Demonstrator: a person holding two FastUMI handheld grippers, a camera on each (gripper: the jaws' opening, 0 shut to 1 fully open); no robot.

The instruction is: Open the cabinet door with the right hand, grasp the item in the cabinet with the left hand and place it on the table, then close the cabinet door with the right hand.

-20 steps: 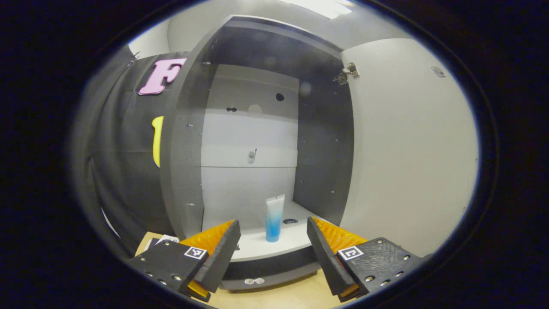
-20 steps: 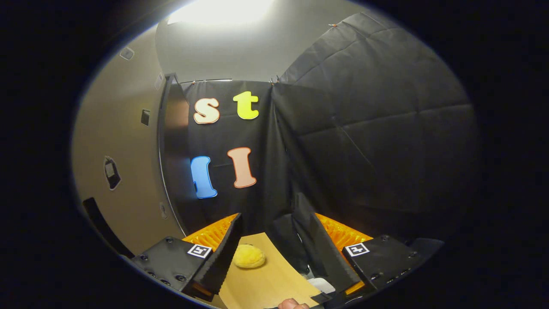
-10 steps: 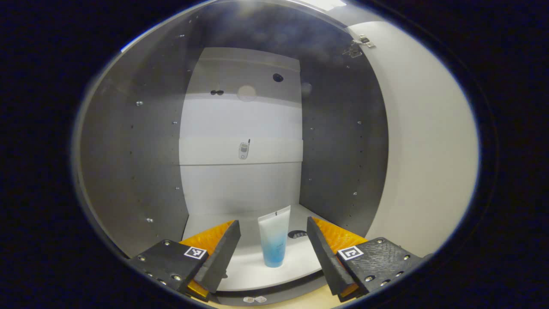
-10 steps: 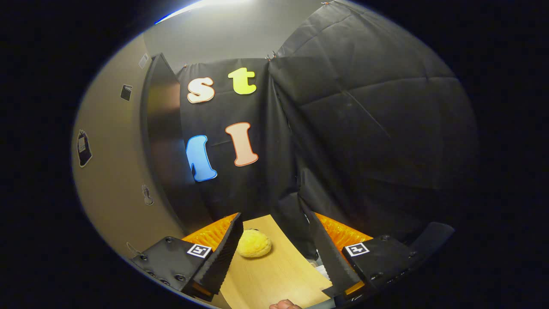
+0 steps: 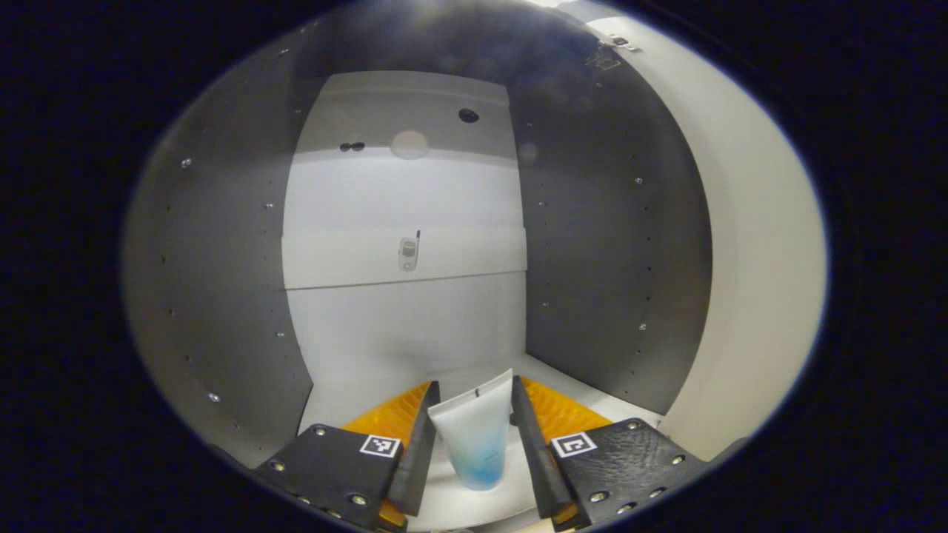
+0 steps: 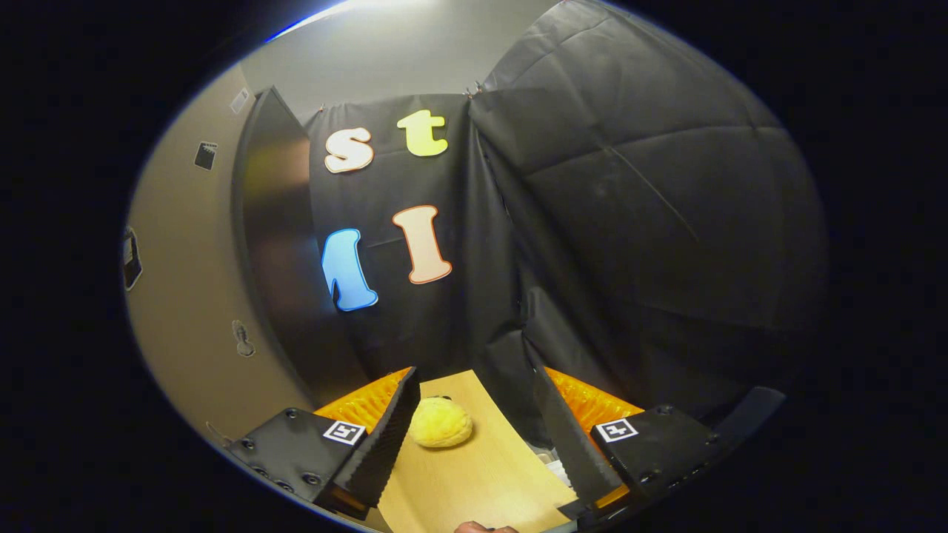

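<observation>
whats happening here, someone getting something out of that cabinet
Yes. A person works two handheld grippers. The cabinet door is already open. The left gripper is inside the cabinet with its fingers either side of an upright white and blue tube, close to it or just touching. The right gripper hangs open over the wooden table, near a yellow object.

Tube (image 5: 475, 437) upright on cabinet floor (image 5: 585, 396); yellow lump (image 6: 440, 426) on table (image 6: 481, 481).

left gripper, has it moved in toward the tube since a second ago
Yes. The left gripper has gone forward into the cabinet: its side walls now spread wide, and the tube stands between the narrowed fingers.
</observation>
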